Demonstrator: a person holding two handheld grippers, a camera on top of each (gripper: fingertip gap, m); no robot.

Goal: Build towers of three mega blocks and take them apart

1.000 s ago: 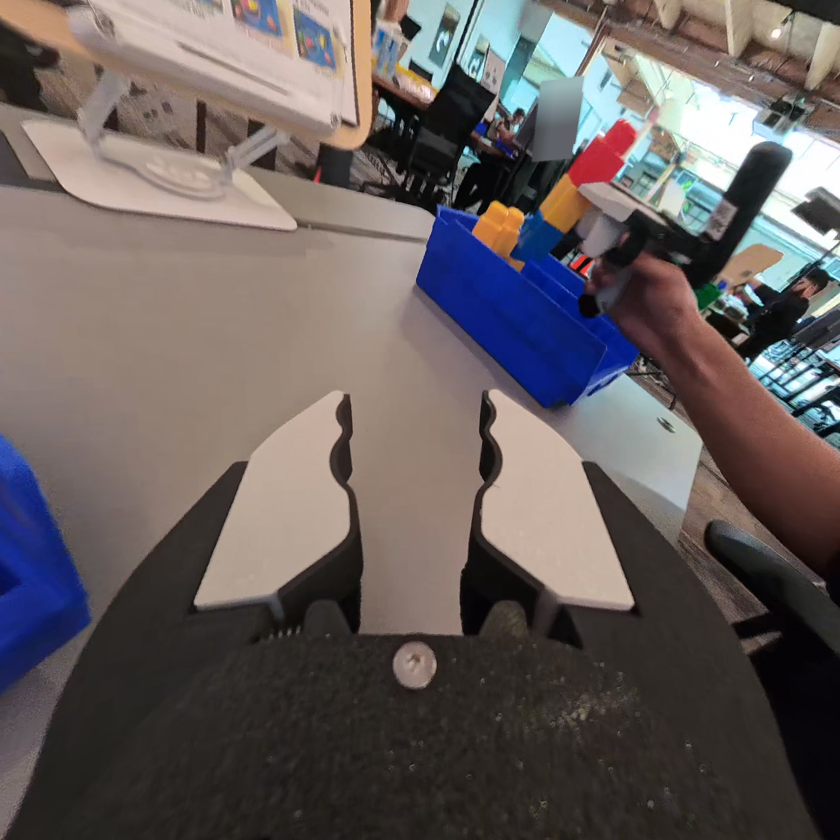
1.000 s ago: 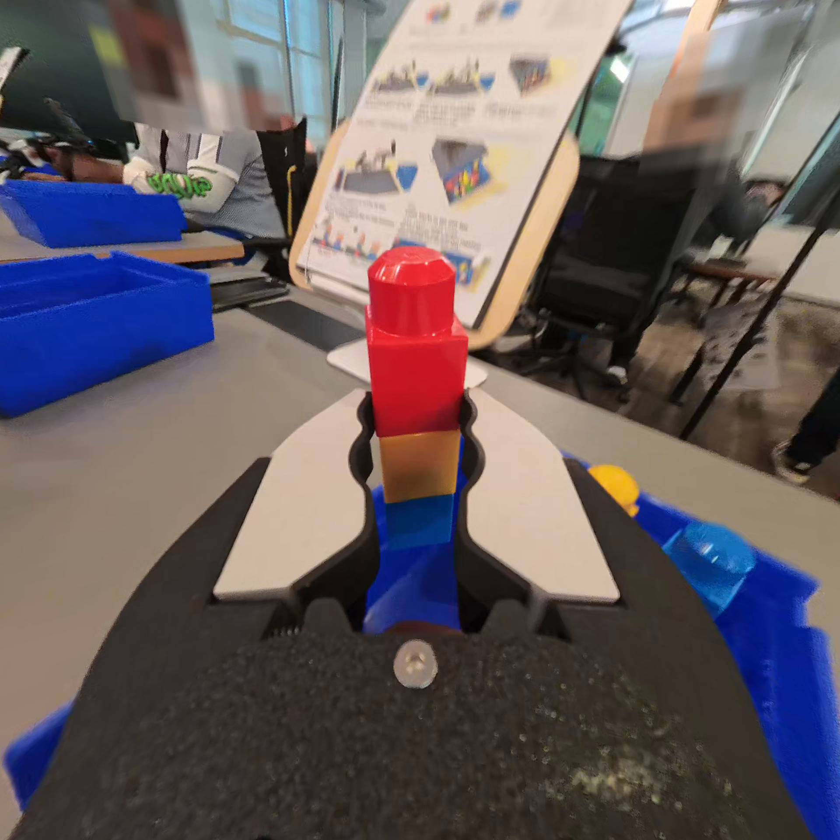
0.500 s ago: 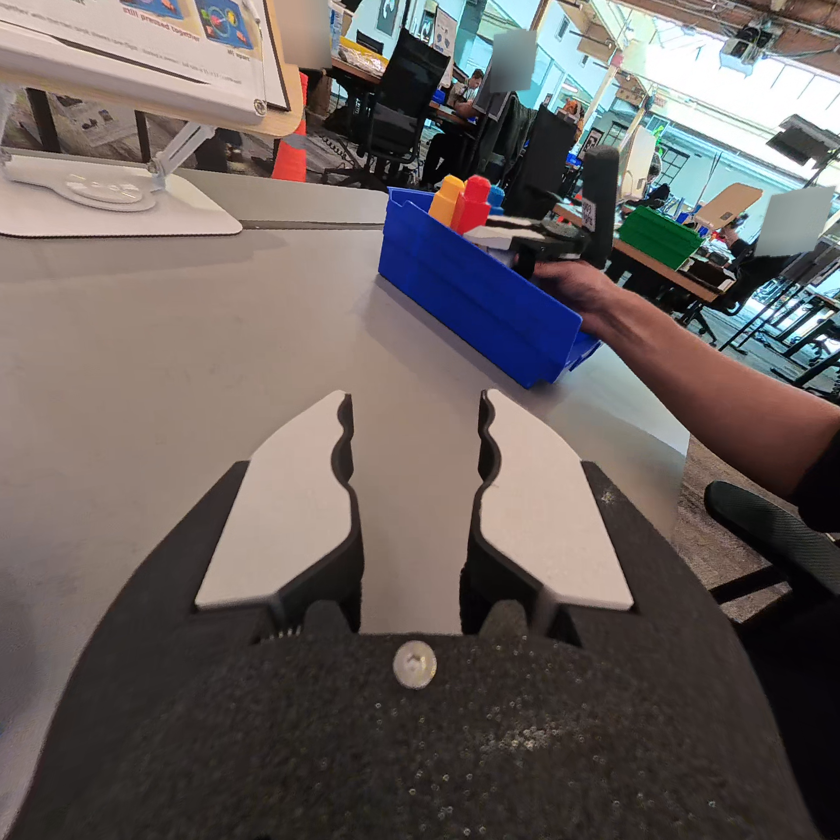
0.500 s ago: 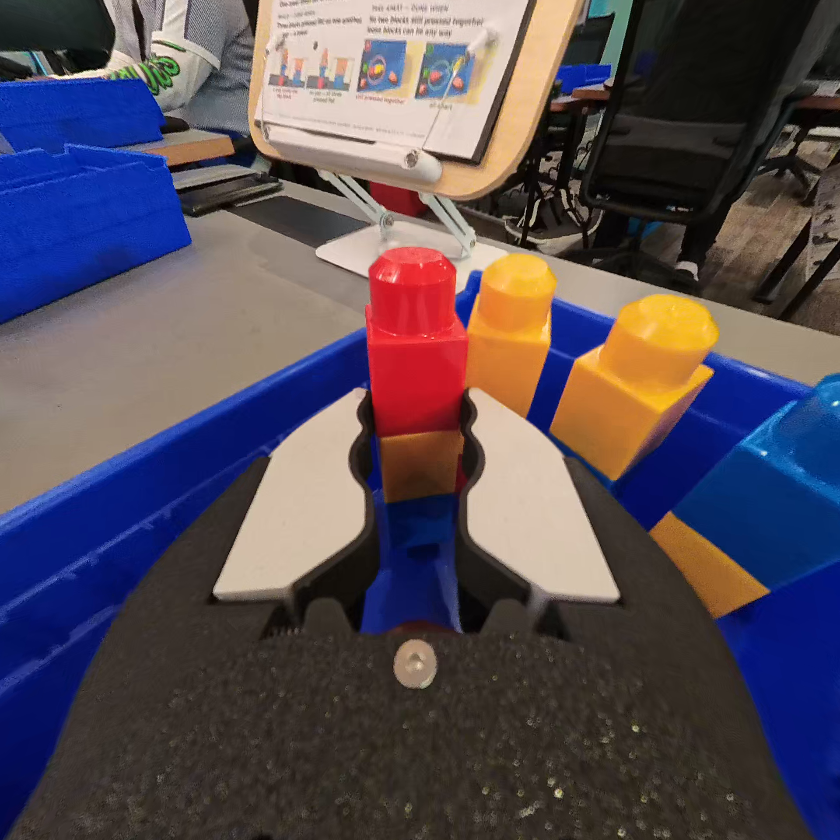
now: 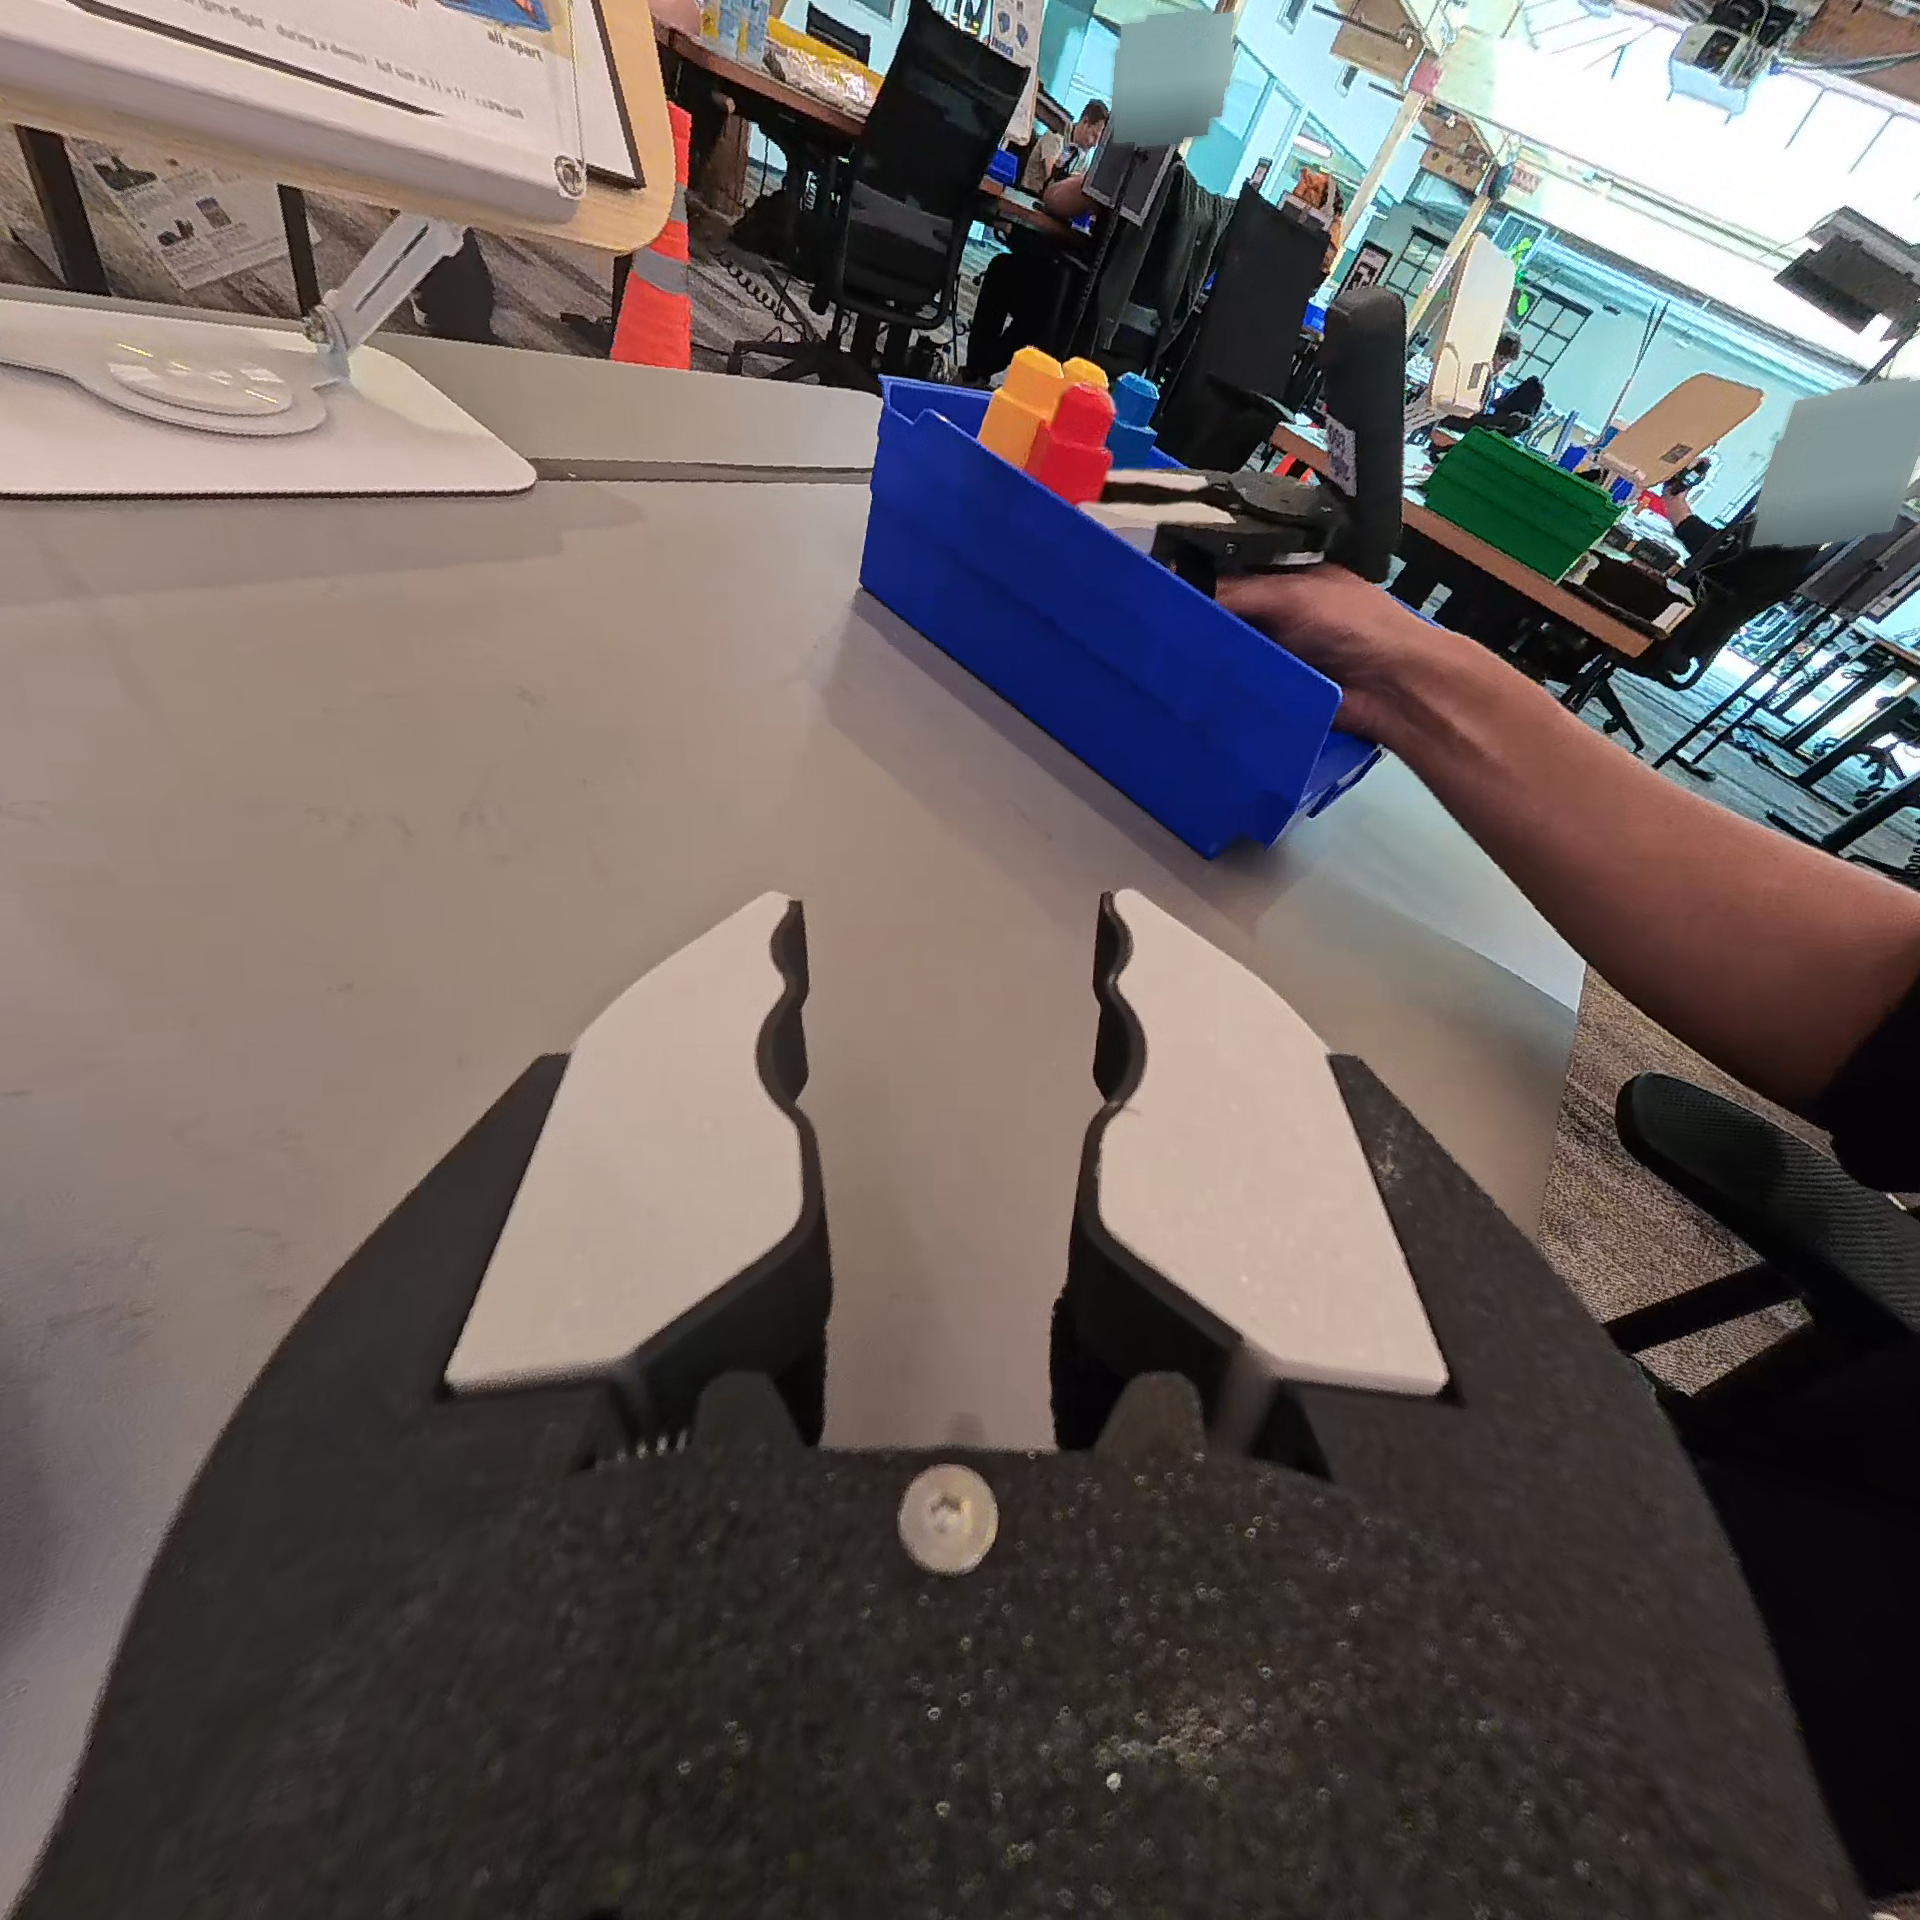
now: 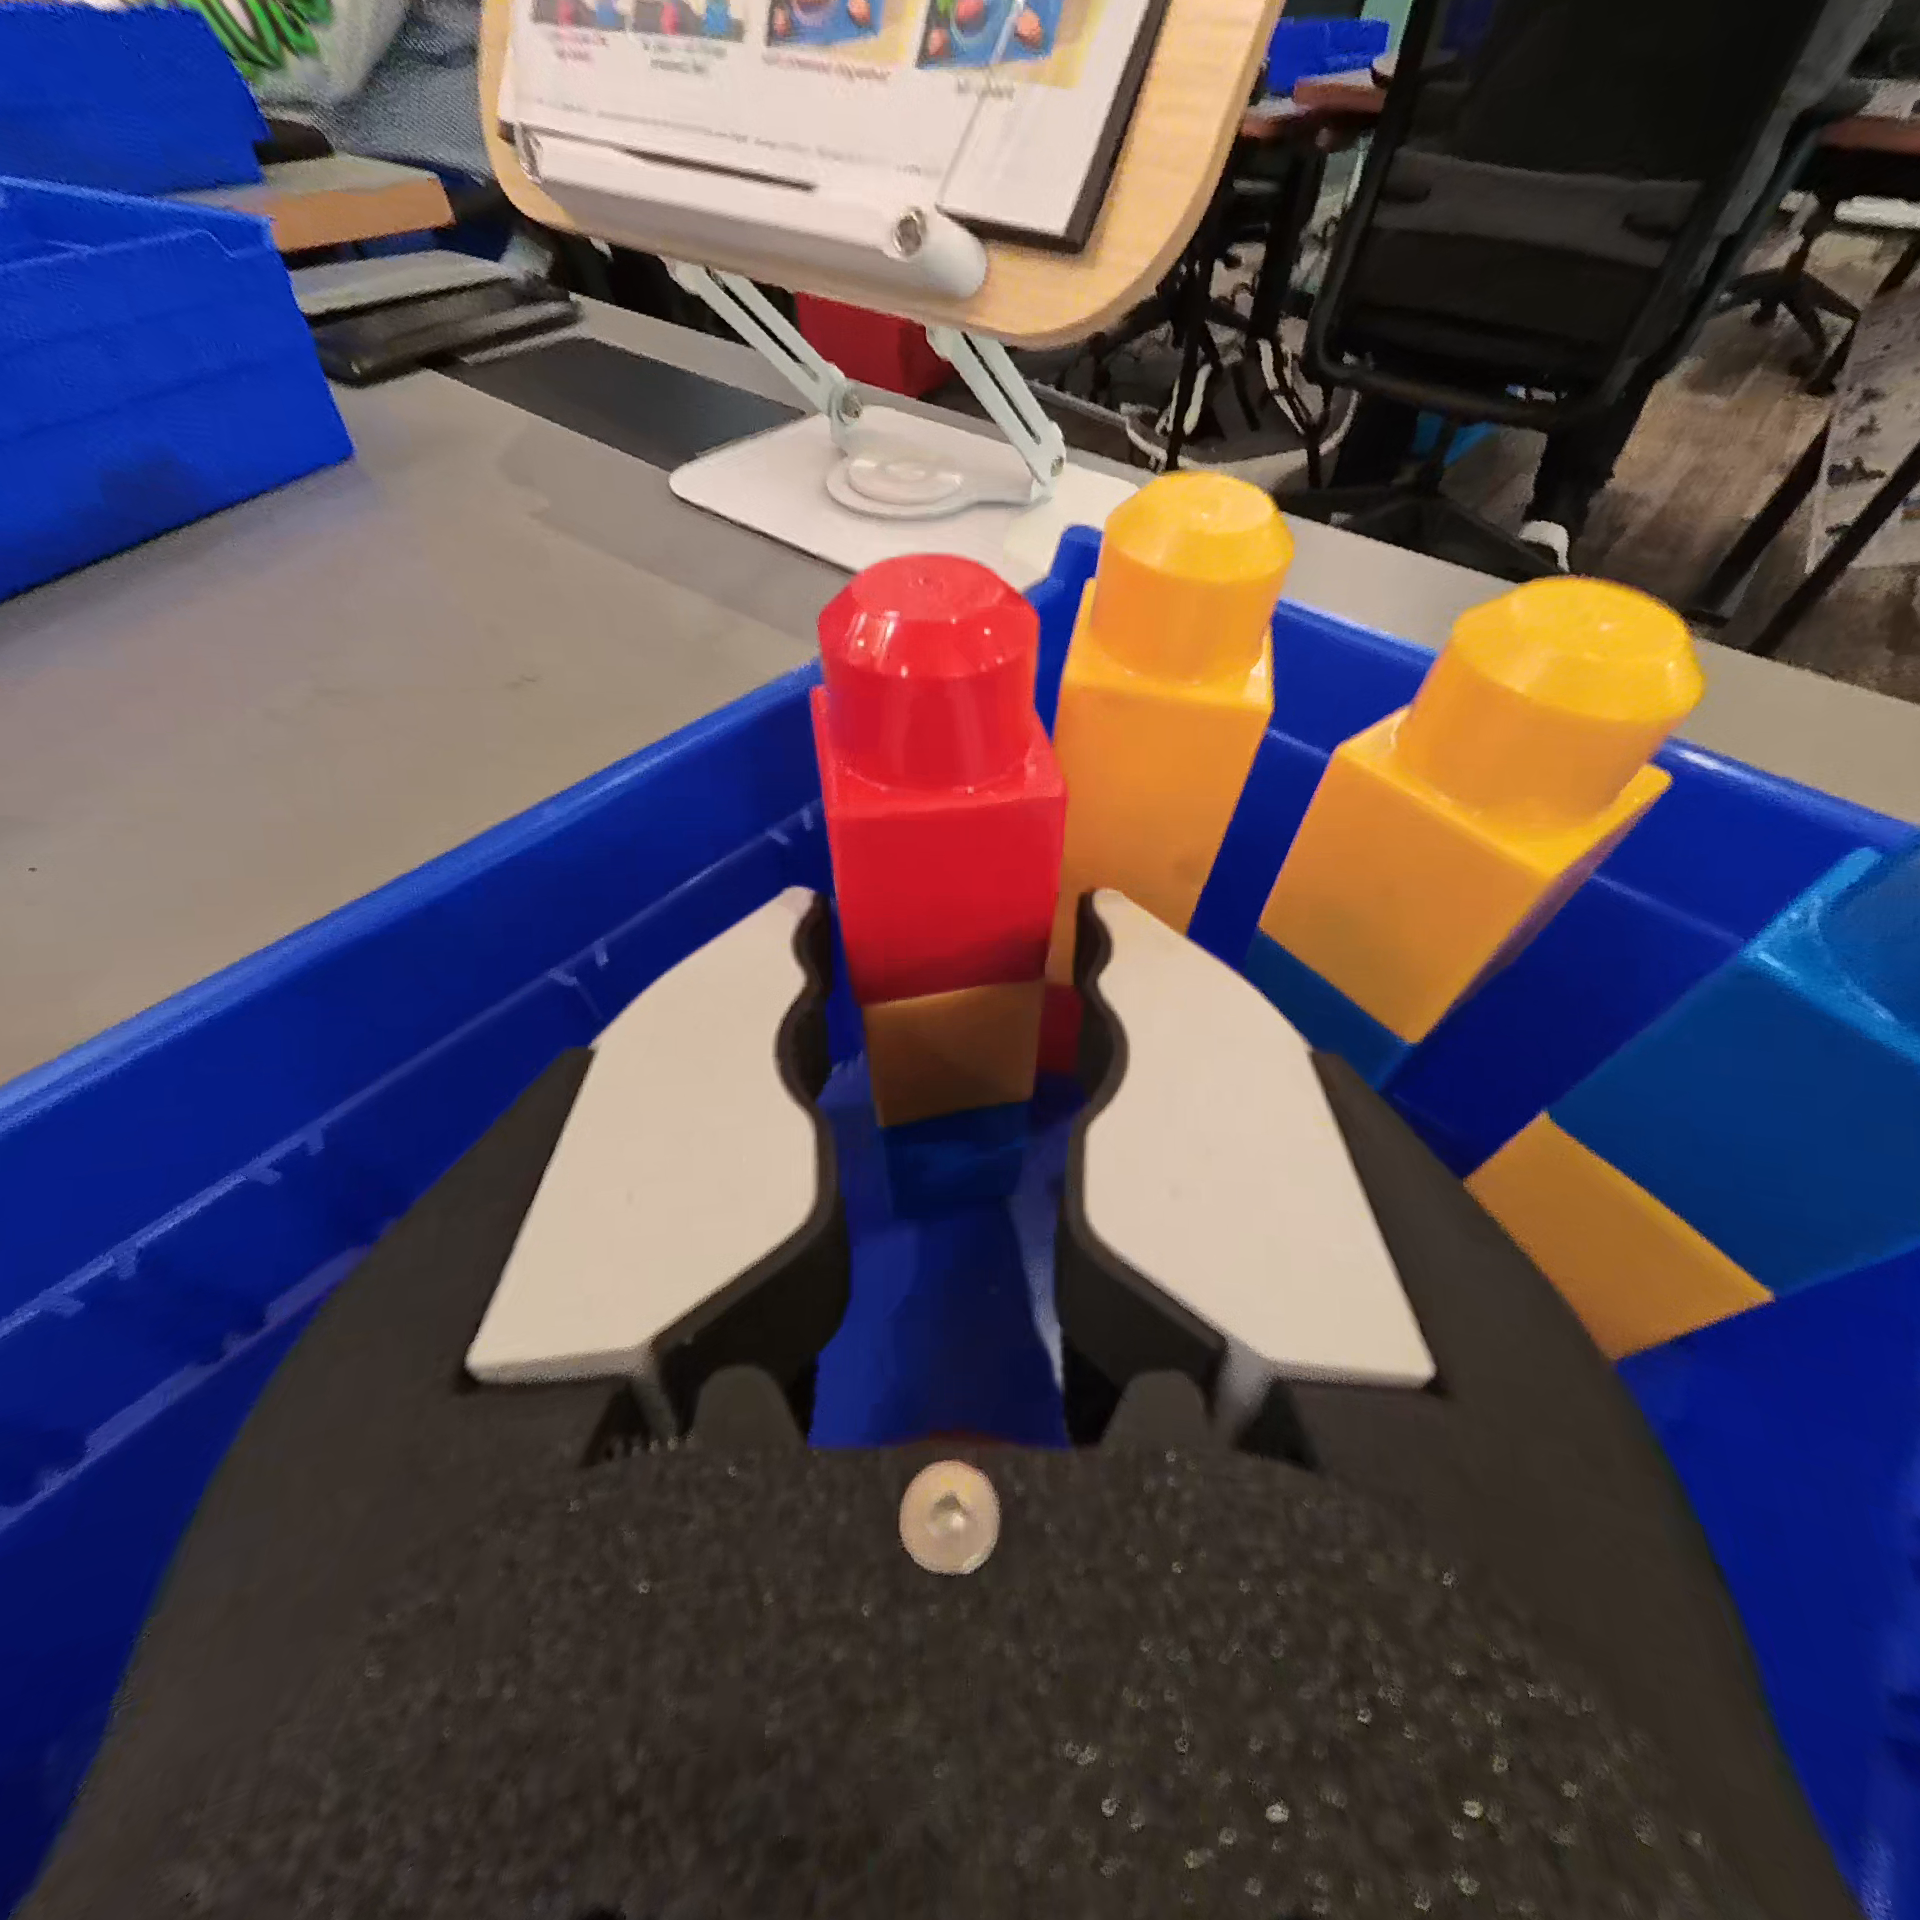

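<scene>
Half a second ago the right hand-held gripper [image 6: 951,940] clamped the red-topped tower [image 6: 940,821]; now its jaws seem parted, apparently releasing it upright inside the blue bin [image 6: 312,1039], while the left hand-held gripper [image 5: 948,940] hangs open and empty over the desk [image 5: 416,727] near the bin.

Grey table [image 5: 436,748] carries everything. Blue bin [image 5: 1091,634] sits directly on it, far right, near table edge. White stand base [image 5: 239,426] rests far left, flat on surface. From right wrist view, second blue bin [image 6: 135,364] sits on table, far left.
</scene>
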